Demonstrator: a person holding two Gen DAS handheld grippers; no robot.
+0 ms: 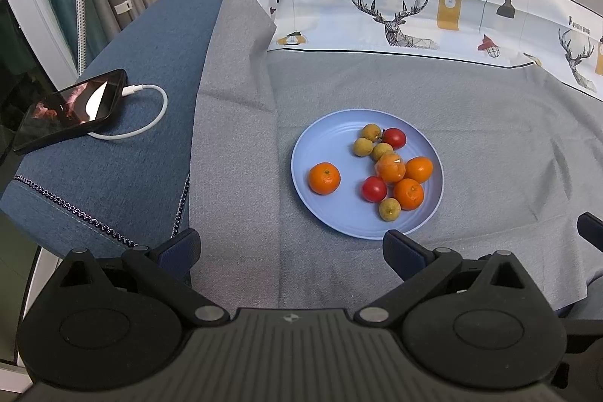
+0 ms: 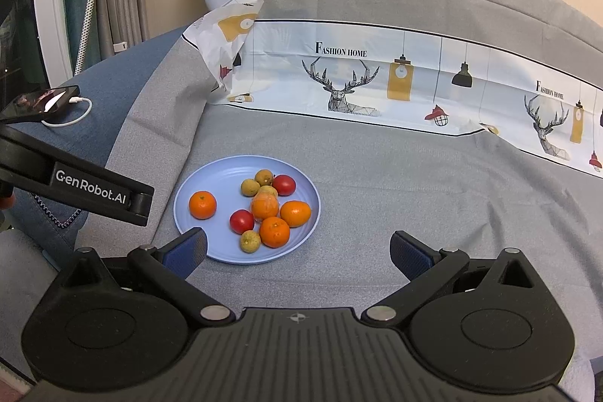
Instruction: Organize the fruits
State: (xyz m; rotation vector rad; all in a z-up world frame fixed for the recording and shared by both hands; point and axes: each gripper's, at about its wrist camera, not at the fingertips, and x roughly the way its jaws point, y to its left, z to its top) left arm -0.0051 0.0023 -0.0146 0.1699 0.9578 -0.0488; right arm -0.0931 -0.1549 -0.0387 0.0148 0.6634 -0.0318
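Currently both tongs are released, nothing between the fingers. Left tongs (image 1: 292,247) hover just short of the plate (image 1: 339,213); their right finger tip sits at the plate's near rim, the left finger well off to the plate's left over the grey bedspread (image 1: 233,176). Right tongs (image 2: 297,249) are spread wide too: left finger overlaps the plate's near-left rim in the right wrist view, right finger over bare bedspread to the plate's right. Whether either finger touches the plate, cannot tell.

The light blue plate lies flat on the bedspread and carries all the fruit:
- one mandarin (image 1: 324,178) alone on the plate's left half, apart from the rest
- a cluster on the plate's right half: three more orange fruits packed together (image 1: 409,193), the middle one (image 1: 391,167) looks wrapped in clear film
- two red tomatoes, one at the cluster's near-left edge (image 1: 374,188), one at the plate's far side (image 1: 394,137)
- four small yellow-brown fruits: three at the plate's far side (image 1: 371,132), one near the plate's front rim (image 1: 389,208)

Beyond the plate: a printed fabric band (image 1: 414,14) with deer and "FASHION HOME". Left of the plate, well apart: a blue cushion (image 1: 132,138) with a phone (image 1: 69,112) on it, white cable (image 1: 150,115) plugged in. The left tongs' body, marked "GenRobot.AI", shows at the left edge of the right wrist view.
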